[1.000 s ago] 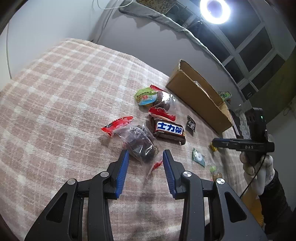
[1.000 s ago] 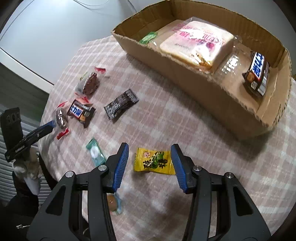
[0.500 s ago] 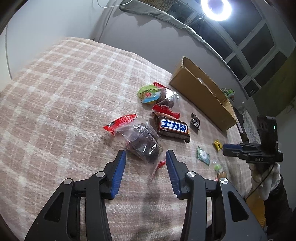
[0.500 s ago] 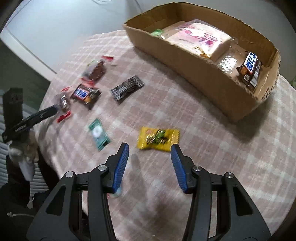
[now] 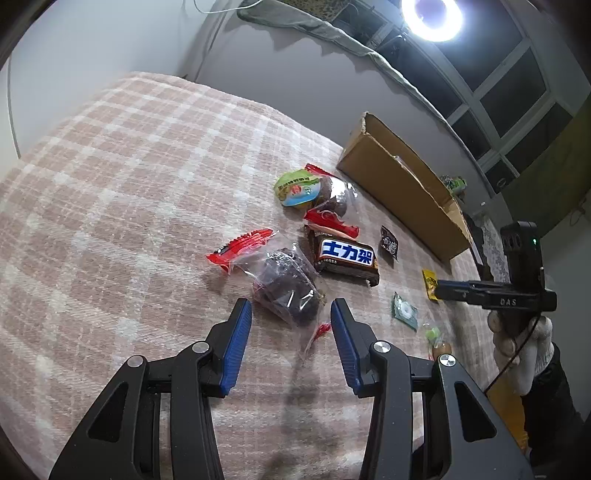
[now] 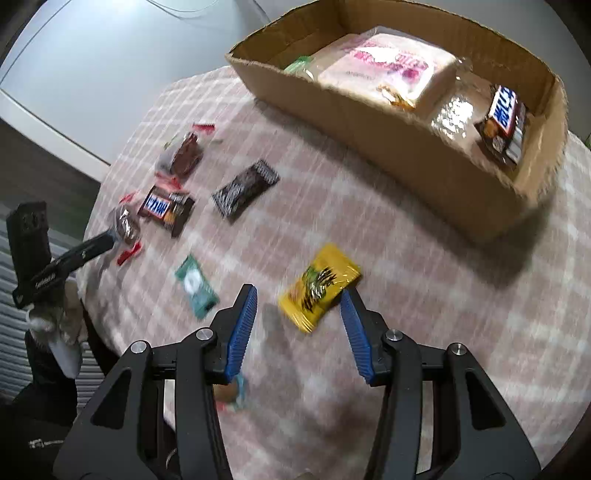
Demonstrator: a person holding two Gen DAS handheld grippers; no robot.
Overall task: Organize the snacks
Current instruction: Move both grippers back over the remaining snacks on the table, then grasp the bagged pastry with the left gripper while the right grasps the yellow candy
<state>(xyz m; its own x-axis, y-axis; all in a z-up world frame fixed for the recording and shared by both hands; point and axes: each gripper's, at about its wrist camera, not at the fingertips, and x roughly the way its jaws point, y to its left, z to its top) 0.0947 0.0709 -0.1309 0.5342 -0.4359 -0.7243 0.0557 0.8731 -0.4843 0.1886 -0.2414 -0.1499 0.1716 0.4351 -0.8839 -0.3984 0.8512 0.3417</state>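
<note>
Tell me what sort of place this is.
Probably a room in a home, set up for recording. A table under a pink plaid cloth holds loose snacks and a cardboard box; a ring light hangs near dark windows.

A pink plaid cloth (image 5: 122,177) covered the bench under and ahead of the gripper. A ring light (image 5: 432,16) glowed high ahead to its right, beside dark window panes (image 5: 517,96). A grey wall (image 5: 288,74) stood beyond.
</note>
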